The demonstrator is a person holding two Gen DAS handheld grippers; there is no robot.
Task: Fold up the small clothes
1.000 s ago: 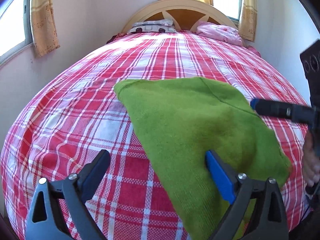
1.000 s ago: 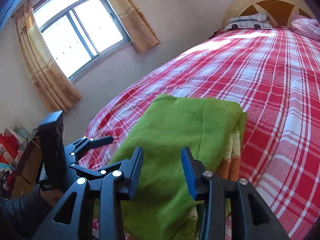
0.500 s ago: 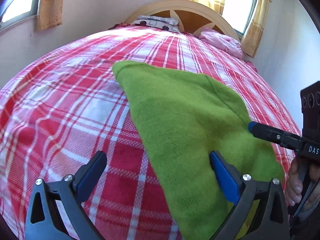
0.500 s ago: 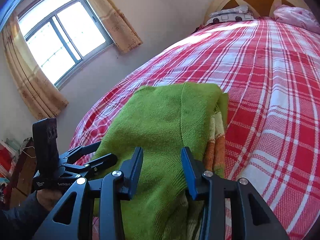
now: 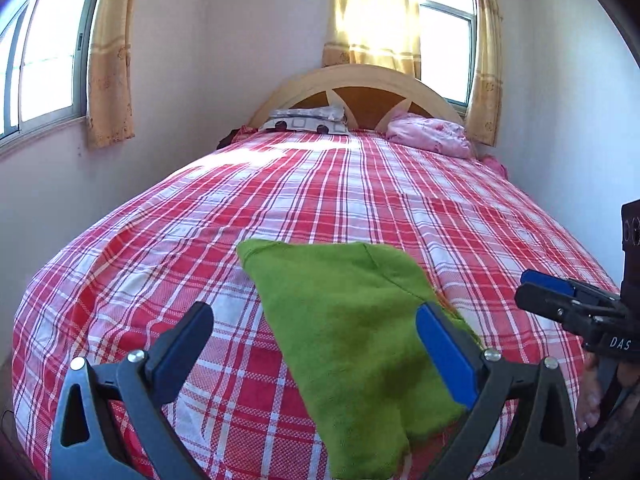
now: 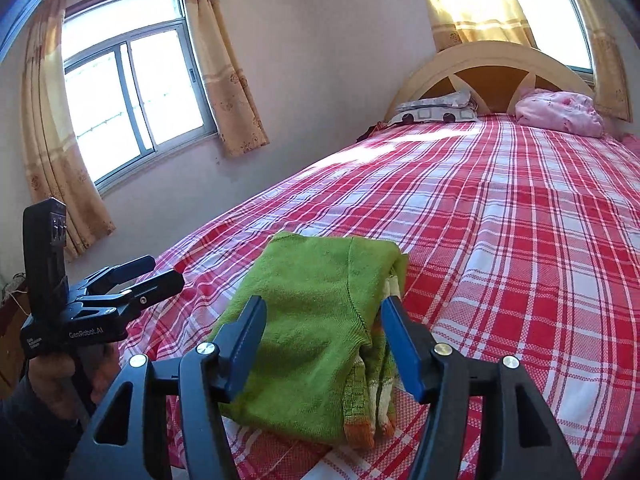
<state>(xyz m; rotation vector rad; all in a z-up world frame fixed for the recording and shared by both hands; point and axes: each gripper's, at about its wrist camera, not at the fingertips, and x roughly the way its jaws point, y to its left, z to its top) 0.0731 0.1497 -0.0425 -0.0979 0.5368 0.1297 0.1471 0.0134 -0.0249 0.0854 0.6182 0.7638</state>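
Folded green sweater (image 5: 352,332) lies on the plaid bed (image 5: 320,200), near its foot edge; both grippers are empty.

Left gripper (image 5: 316,344): fingers wide apart, nothing between the pads; sweater lies below and ahead, overlapping the right finger in view, contact not discernible. Right gripper (image 6: 324,340): fingers apart, framing the sweater's near end, not clamped on it. Sweater folded into a compact stack; orange, white and green striped trim (image 6: 372,404) shows at its right edge. Pillow (image 5: 306,119) and pink bundle (image 5: 430,136) sit at the headboard (image 5: 360,84), well apart from the sweater. Curtained windows (image 6: 136,100) on the walls.
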